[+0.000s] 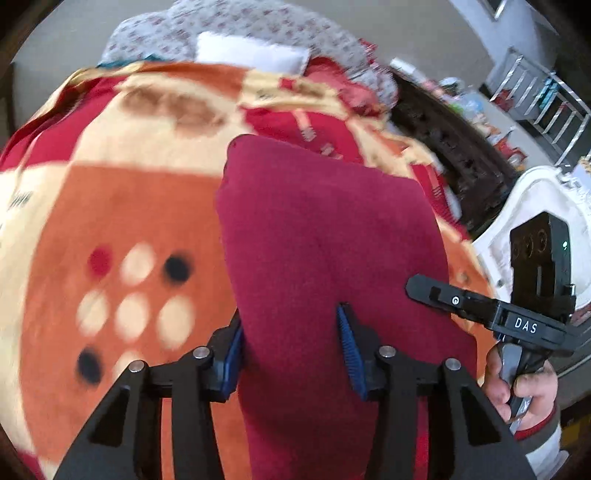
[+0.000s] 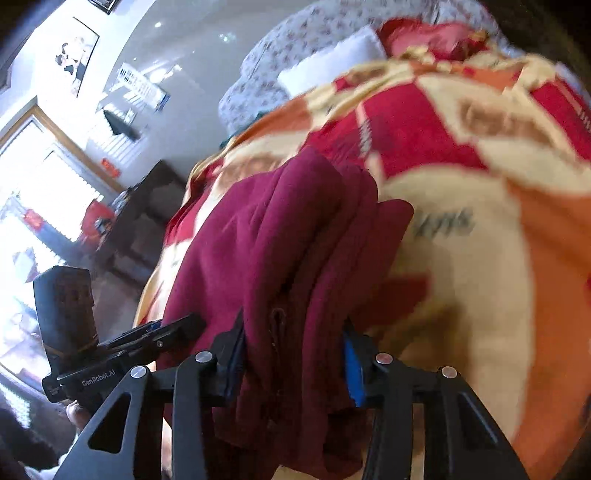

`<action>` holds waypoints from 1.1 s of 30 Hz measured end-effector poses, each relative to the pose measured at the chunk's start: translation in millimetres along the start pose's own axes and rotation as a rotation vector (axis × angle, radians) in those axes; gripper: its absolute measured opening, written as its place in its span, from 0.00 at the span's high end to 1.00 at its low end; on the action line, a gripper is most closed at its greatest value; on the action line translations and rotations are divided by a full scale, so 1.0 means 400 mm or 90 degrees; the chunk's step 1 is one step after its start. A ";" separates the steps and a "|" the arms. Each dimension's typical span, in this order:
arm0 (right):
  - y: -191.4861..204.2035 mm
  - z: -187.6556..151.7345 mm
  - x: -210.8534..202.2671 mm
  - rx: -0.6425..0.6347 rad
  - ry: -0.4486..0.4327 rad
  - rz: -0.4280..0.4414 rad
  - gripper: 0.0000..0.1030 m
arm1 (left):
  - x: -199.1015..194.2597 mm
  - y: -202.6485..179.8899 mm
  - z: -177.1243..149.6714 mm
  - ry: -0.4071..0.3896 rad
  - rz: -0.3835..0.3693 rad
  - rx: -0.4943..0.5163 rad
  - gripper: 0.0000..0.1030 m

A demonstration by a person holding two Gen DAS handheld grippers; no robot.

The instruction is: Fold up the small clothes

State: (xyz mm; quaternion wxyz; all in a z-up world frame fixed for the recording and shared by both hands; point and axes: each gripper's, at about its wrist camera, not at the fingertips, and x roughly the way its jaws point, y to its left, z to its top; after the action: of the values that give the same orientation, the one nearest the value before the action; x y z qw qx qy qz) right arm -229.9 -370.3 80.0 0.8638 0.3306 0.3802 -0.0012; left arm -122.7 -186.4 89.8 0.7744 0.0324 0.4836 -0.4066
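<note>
A maroon fleece garment (image 1: 325, 229) lies lengthwise over a patterned blanket, its near end raised toward both cameras. In the left wrist view my left gripper (image 1: 291, 332) is shut on that near end, with cloth filling the gap between the blue pads (image 1: 351, 350). The right gripper (image 1: 424, 291) reaches in from the right edge, held by a hand (image 1: 524, 387). In the right wrist view the garment (image 2: 280, 229) is bunched in thick folds, and my right gripper (image 2: 293, 347) is shut on them. The left gripper (image 2: 177, 328) shows at the lower left, against the cloth's edge.
The red, orange and cream blanket (image 1: 122, 206) covers a bed, with a white pillow (image 1: 251, 51) and floral bedding (image 1: 236, 22) at its far end. Dark wooden furniture (image 1: 454, 147) and a white chair (image 1: 535, 206) stand to the right. A bright window (image 2: 40, 192) is beyond the bed.
</note>
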 end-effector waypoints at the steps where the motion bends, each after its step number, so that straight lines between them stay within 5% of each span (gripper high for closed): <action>1: 0.009 -0.016 0.022 -0.012 0.015 -0.014 0.46 | 0.004 0.013 -0.022 0.011 0.014 -0.002 0.55; 3: 0.018 -0.042 0.066 -0.026 0.061 -0.067 0.45 | 0.028 0.041 -0.062 0.026 0.058 -0.014 0.55; 8: 0.091 -0.082 -0.031 -0.111 -0.007 -0.135 0.45 | -0.001 0.033 -0.095 -0.031 0.102 0.007 0.45; 14: 0.224 -0.163 -0.036 -0.254 0.021 -0.097 0.67 | 0.010 -0.012 -0.094 -0.046 0.151 0.064 0.41; 18: 0.182 -0.210 0.041 -0.326 0.044 -0.249 0.81 | 0.012 0.002 -0.106 -0.053 0.147 0.043 0.31; 22: 0.110 -0.199 0.041 -0.256 0.041 -0.212 0.79 | 0.021 0.001 -0.108 -0.063 0.151 0.032 0.29; 28: 0.159 -0.201 -0.018 -0.252 0.012 -0.204 0.73 | 0.007 -0.018 -0.116 -0.087 0.177 0.039 0.29; 29: 0.171 -0.202 -0.026 -0.252 0.003 -0.208 0.70 | 0.002 -0.023 -0.119 -0.091 0.180 0.040 0.29; 31: 0.191 -0.209 -0.043 -0.251 -0.023 -0.232 0.47 | -0.006 -0.031 -0.124 -0.097 0.185 0.042 0.29; 33: 0.204 -0.215 -0.053 -0.249 -0.039 -0.253 0.40 | -0.017 -0.038 -0.129 -0.105 0.193 0.045 0.29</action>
State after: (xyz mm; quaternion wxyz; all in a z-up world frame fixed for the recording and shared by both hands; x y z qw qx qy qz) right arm -280.6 -262.7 98.2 0.9051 0.0765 0.4043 -0.1069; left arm -171.5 -169.7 72.8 0.8623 0.0990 0.3934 -0.3031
